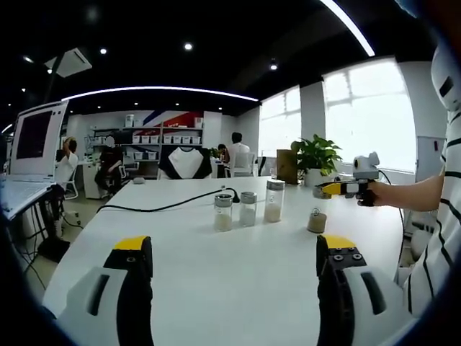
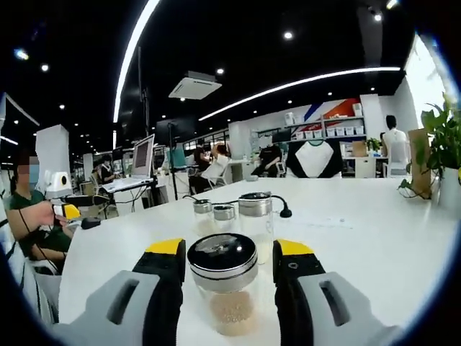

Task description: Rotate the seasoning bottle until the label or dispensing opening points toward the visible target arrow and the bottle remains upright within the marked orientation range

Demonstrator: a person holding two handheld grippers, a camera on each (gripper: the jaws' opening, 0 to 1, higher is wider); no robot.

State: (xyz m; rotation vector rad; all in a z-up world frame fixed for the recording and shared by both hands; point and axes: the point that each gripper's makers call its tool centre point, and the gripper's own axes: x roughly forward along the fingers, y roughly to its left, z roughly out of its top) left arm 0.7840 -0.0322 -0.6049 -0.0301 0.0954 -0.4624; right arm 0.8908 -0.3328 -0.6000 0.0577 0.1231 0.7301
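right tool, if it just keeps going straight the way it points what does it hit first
The short seasoning jar, already between the open right tool jaws; the taller jar stands behind it.

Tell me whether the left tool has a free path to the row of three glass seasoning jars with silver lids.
Probably yes. The left tool faces the three glass seasoning jars with silver lids across bare white table, nothing standing between; its jaws stand wide apart.
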